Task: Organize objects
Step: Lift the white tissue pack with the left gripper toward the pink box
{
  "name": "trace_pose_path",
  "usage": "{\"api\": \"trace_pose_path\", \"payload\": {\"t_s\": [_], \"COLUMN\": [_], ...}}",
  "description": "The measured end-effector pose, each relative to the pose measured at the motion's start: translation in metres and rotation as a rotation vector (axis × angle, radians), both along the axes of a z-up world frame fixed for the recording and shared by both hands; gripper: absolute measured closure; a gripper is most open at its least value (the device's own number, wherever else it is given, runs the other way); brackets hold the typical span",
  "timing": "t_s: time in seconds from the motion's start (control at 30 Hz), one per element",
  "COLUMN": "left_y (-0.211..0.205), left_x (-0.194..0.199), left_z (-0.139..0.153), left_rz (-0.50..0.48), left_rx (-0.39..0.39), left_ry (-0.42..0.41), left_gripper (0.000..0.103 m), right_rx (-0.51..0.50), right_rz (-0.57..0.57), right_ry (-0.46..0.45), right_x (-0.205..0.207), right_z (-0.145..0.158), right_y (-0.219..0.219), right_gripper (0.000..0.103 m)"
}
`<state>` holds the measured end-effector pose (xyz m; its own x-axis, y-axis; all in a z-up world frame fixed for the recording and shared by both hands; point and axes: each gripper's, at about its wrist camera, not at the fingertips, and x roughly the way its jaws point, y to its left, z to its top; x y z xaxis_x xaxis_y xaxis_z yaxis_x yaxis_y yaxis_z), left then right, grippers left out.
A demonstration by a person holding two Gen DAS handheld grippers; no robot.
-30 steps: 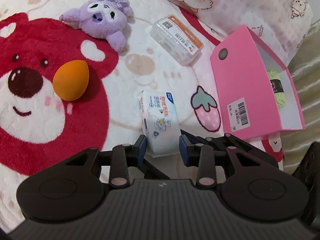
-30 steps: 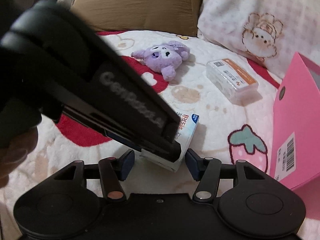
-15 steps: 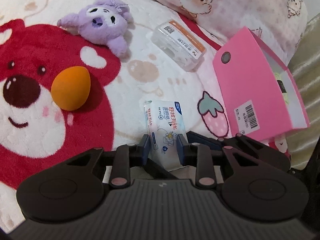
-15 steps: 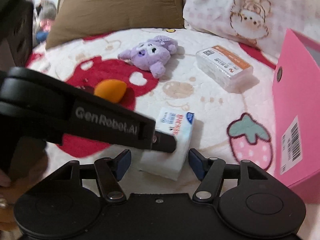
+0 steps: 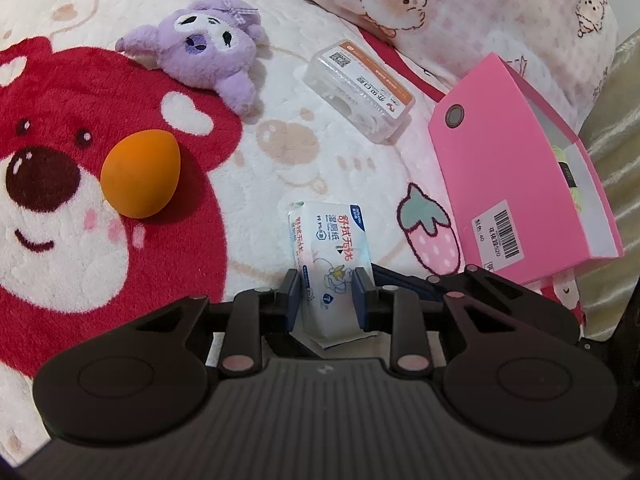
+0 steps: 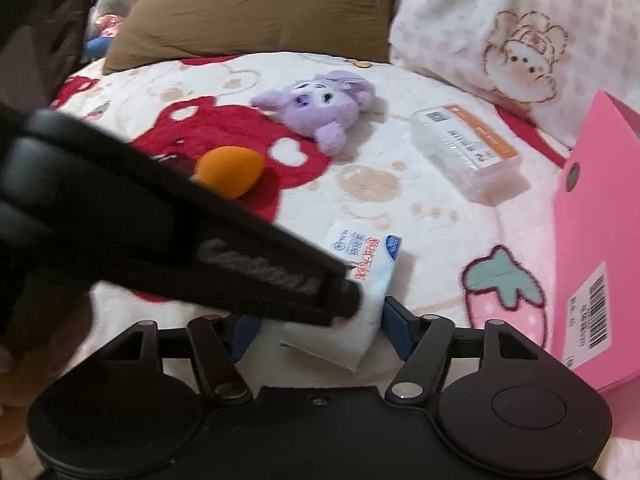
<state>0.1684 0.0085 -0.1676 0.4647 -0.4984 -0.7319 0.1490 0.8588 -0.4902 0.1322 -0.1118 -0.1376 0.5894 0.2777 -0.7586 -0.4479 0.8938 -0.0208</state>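
My left gripper [image 5: 326,292] is shut on a white and blue wet-wipe pack [image 5: 330,256], holding its near end just over the bear blanket. In the right wrist view the same pack [image 6: 360,280] sits between the fingers of my right gripper [image 6: 320,334], which is open around it; the left gripper's black body [image 6: 180,240] crosses that view. A pink box [image 5: 516,184] stands open at the right with something green inside. An orange sponge egg [image 5: 140,174], a purple plush [image 5: 208,50] and a clear orange-labelled case [image 5: 360,88] lie on the blanket.
The bed is covered by a red and white bear blanket [image 5: 60,240]. A pink patterned pillow [image 5: 460,12] lies at the back right, a brown pillow [image 6: 256,4] at the back. The pink box also shows in the right wrist view [image 6: 596,264].
My left gripper closed on the wipe pack and tilted it up off the blanket. The right gripper shifted slightly and stays open around the pack.
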Motion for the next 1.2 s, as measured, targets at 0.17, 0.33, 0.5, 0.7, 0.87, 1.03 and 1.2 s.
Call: {"api": "trace_pose_path", "payload": {"t_s": [0.17,0.33,0.5,0.7,0.87,1.03,1.2], "left_y": [-0.001,-0.003,-0.002,-0.006,-0.011,-0.014,-0.017], "left_x": [0.0,-0.003,-0.005,-0.011,-0.019,-0.029,-0.039], "left_z": [0.002,0.003,0.006,0.022,0.038,0.06,0.084], "left_rz": [-0.006,-0.006,-0.004,-0.014,-0.032,-0.045,-0.064], "left_rx": [0.01,0.028,0.016,0.011,0.004,0.002,-0.013], "left_ry": [0.006,0.007,0.019,0.006,-0.016,-0.029,-0.044], "left_gripper": [0.078,0.078,0.077,0.078,0.078,0.078,0.078], "right_rx": [0.001,-0.011,-0.02,0.013,0.077,0.062,0.034], "right_rz": [-0.019,-0.012,-0.023,-0.02,-0.056,-0.052,-0.071], "right_ry": [-0.004,-0.02,-0.029,-0.019,0.012,-0.029,-0.051], "right_x": [0.0,-0.005,-0.008,-0.012,-0.016,-0.029,-0.041], "right_z": [0.002,0.001,0.005,0.017,0.032,0.051,0.077], "right_y": [-0.004,-0.006,-0.003,-0.011,-0.023,-0.026,-0.027], "right_gripper": [0.046,0.049,0.05,0.05,0.05,0.05,0.05]}}
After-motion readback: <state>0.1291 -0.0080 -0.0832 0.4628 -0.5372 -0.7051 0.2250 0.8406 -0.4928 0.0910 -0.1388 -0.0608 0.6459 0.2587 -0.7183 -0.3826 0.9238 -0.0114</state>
